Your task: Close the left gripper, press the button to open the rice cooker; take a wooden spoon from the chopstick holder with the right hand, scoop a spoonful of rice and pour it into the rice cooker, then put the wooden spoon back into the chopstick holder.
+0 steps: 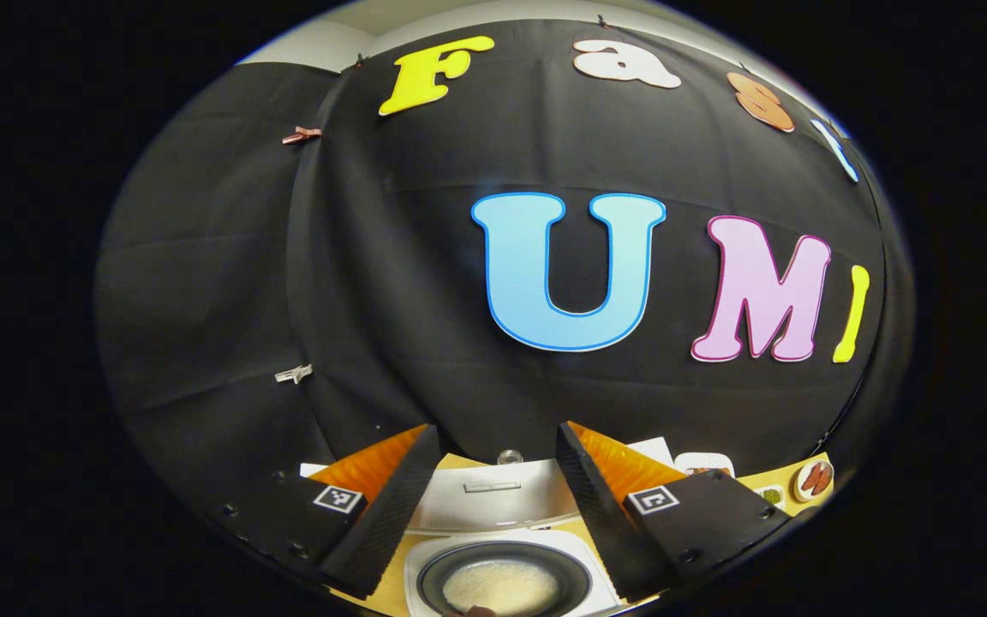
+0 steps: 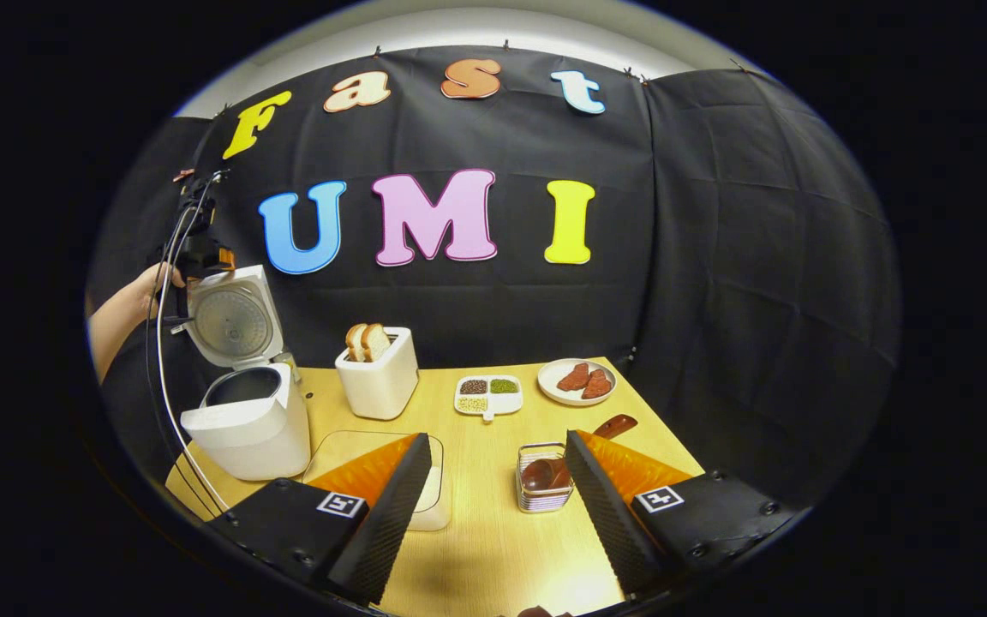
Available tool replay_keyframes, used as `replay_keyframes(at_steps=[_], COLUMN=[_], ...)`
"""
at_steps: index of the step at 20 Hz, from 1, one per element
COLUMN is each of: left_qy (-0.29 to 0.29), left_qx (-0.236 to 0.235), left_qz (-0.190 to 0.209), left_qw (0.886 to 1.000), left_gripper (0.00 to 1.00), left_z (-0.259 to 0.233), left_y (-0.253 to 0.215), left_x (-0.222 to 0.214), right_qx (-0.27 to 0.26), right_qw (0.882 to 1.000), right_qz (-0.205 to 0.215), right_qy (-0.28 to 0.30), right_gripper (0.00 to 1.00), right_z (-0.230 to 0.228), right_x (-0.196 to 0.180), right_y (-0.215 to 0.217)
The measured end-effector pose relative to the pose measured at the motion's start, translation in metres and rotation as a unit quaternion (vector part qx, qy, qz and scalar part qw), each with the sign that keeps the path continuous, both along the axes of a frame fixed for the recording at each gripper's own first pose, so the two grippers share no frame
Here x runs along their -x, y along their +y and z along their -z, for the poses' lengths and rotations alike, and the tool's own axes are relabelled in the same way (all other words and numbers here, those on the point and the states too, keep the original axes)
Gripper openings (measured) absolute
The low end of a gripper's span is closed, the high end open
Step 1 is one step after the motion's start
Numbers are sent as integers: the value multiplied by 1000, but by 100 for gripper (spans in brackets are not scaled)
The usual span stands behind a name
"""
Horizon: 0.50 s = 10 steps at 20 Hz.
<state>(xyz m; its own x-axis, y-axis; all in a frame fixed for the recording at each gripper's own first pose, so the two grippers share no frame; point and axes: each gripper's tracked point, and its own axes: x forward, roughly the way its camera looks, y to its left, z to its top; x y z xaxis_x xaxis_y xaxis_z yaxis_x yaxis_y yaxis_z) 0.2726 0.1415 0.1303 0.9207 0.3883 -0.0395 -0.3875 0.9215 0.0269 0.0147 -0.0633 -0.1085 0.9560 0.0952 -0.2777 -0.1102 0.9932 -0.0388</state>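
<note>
Left gripper view close above open rice cooker (image 1: 502,583); right gripper view farther back, same cooker left.

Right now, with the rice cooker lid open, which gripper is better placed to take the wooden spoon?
The right gripper. Its open fingers face the chopstick holder holding the wooden spoon, just ahead on the table. The left gripper hangs above the rice cooker, far from it.
</note>
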Motion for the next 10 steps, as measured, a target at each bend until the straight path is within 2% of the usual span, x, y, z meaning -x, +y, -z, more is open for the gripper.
replay_keyframes(at_steps=[10], left_qy=[57], left_qx=[44], left_qz=[-24], left_qw=[997], left_gripper=[98], left_z=[73], left_y=[-44], left_x=[64], right_qx=[-33], right_qw=[996], right_qz=[-75], right_qy=[24], right_gripper=[99], right_z=[14], right_x=[-19], right_y=[14])
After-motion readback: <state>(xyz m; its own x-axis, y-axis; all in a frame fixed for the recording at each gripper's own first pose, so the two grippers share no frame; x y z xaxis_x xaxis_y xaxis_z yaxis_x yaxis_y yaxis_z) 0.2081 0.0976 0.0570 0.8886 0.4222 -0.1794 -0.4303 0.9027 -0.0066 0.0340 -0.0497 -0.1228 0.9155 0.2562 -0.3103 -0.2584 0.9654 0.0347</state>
